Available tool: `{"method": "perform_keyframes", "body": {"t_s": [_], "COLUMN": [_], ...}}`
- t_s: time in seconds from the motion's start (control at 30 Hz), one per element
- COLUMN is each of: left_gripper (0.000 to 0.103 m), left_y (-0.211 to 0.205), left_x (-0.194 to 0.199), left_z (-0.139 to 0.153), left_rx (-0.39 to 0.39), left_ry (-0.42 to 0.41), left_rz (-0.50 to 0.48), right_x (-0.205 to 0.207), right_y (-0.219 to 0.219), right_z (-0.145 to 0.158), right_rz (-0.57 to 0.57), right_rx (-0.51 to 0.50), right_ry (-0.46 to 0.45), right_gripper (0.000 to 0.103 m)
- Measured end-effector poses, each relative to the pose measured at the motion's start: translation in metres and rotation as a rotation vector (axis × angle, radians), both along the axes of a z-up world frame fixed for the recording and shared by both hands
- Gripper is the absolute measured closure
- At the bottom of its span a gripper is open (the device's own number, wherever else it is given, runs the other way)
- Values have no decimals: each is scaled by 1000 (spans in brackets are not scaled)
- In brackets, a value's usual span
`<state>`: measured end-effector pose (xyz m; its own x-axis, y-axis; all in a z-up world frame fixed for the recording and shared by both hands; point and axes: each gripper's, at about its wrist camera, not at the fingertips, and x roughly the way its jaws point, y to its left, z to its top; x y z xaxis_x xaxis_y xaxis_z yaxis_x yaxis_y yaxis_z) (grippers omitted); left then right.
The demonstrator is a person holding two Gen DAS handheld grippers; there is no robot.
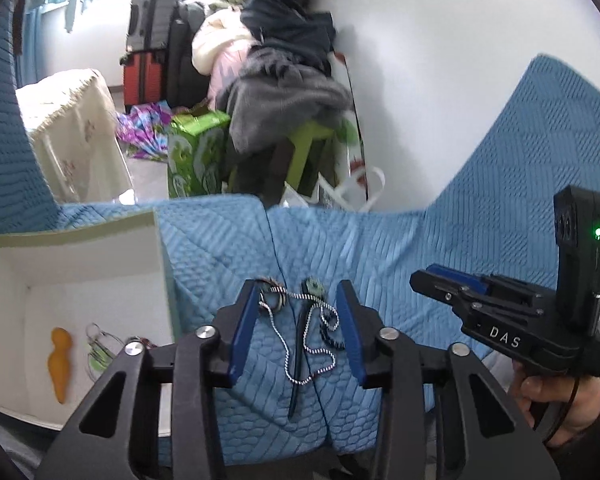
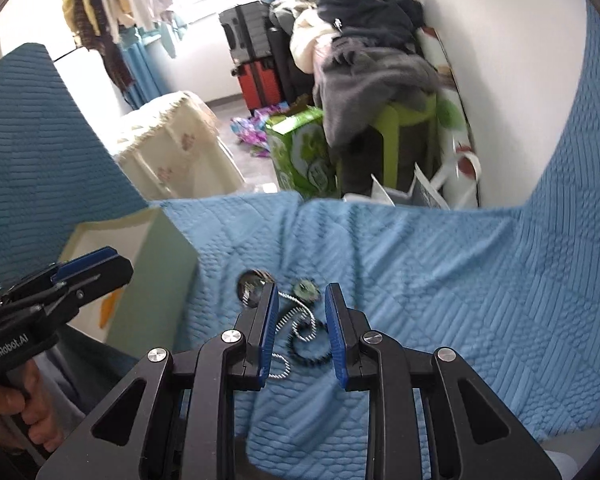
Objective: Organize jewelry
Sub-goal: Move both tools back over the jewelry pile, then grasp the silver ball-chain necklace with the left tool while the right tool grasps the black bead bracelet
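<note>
A tangle of jewelry lies on the blue quilted sofa cover: a silver bead chain, a ring-shaped piece, a green pendant and a dark beaded bracelet. My left gripper is open and hovers over the chain with nothing in it. My right gripper is open above the same pile, the chain between its fingers, not held. It also shows in the left wrist view. An open white box stands at the left with an orange figurine and a green wire piece inside.
The sofa's edge lies just beyond the jewelry. Behind it are a green carton, a green stool piled with clothes, suitcases, a cloth-covered table and a white bag by the wall.
</note>
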<state>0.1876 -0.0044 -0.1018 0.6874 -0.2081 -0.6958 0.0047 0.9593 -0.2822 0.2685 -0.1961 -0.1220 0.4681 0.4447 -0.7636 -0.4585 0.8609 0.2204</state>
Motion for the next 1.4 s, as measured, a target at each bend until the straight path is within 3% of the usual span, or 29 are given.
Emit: {"method": "perform_keyframes", "body": {"t_s": [0.43, 0.67, 0.83, 1.07, 1.3, 1.33, 1.4], "left_gripper": [76, 76, 77, 77, 77, 77, 77], "left_y": [-16, -16, -26, -31, -26, -25, -25], "left_x": [20, 34, 42, 52, 57, 57, 58], "left_z": [-55, -71, -86, -105, -116, -116, -116], "left_rx": [-32, -19, 14, 38, 35, 27, 19], "left_ry": [130, 162, 207, 270, 285, 281, 279], "left_rz": [-20, -7, -16, 6, 42, 43, 44], "right_x": [41, 40, 39, 34, 25, 23, 19], "right_y": [18, 21, 12, 20, 30, 31, 32], "right_z": [-62, -88, -106, -107, -114, -114, -113], "right_rz": [114, 117, 109, 160, 177, 178, 178], "right_rx": [-9, -147, -181, -173, -268, -283, -292], "right_ry": [163, 224, 276, 231, 174, 161, 158], "right_gripper": [81, 81, 81, 88, 88, 94, 95]}}
